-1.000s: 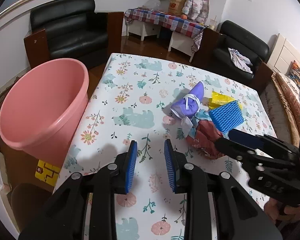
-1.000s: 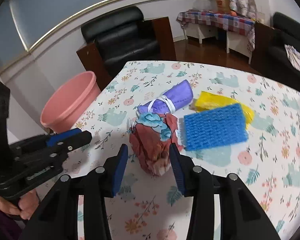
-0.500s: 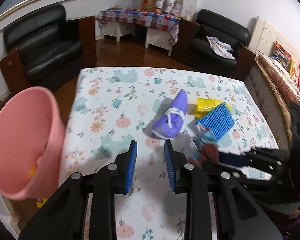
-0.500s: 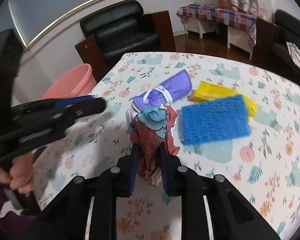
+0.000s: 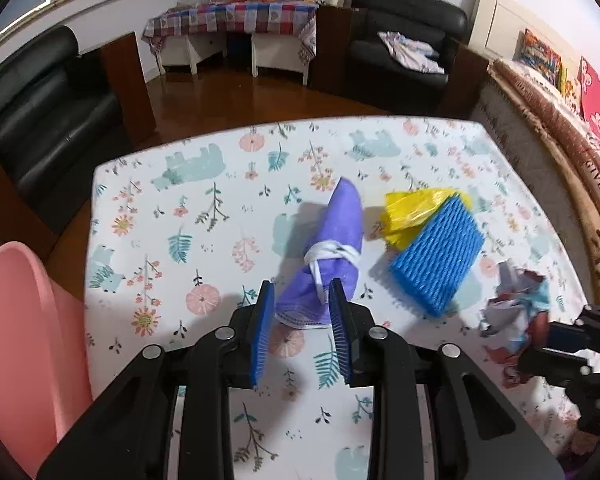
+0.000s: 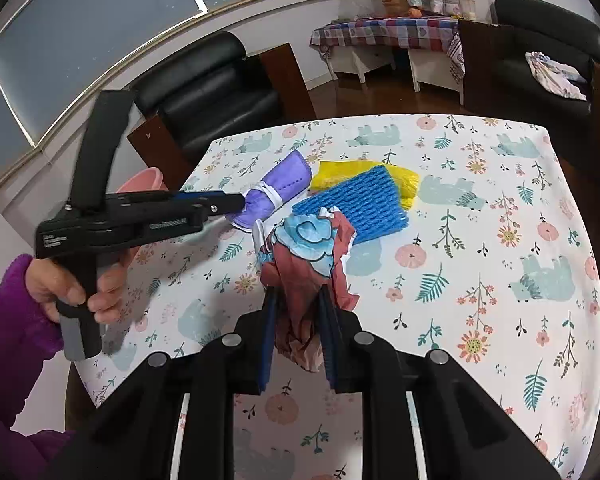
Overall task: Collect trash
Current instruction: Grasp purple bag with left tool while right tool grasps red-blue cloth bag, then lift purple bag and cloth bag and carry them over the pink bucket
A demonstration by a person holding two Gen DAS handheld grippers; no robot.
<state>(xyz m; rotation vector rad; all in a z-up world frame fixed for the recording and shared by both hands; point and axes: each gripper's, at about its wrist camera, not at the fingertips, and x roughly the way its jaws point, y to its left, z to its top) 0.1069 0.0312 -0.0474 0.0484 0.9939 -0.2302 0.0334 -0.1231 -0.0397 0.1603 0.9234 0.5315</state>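
**A:** Floral tablecloth (image 5: pixel 180 200) everywhere, I see. What's closest to you?

**B:** My right gripper (image 6: pixel 296 294). Its pads are pressed onto the crumpled red-and-blue wrapper (image 6: pixel 304 256). A second ago they stood apart on either side of it; now they pinch it. It looks raised off the cloth, though from the wrist view I can't be sure it hangs clear.

**A:** So one piece is in hand?

**B:** I'd say so, and it's ready to be carried over. The pink bucket (image 5: pixel 16 340) stands low on my left beside the table's edge, well apart from that wrapper.

**A:** And your left tool?

**B:** My left gripper (image 5: pixel 300 285) faced the bucket side a second ago and has swung round to the purple bundle (image 5: pixel 336 248), the one tied with white string. Its fingers are spread, and the bundle's near end shows between them. Nothing is gripped yet.

**A:** Beyond that?

**B:** Just past the bundle, the blue foam net (image 5: pixel 436 256) lies partly over the yellow bag (image 5: pixel 408 212), and both are on the cloth. Farther off, past the table, is a black armchair (image 5: pixel 404 52).

**A:** Meaning?

**B:** Three pieces are left on the table, and the bundle is probably next.
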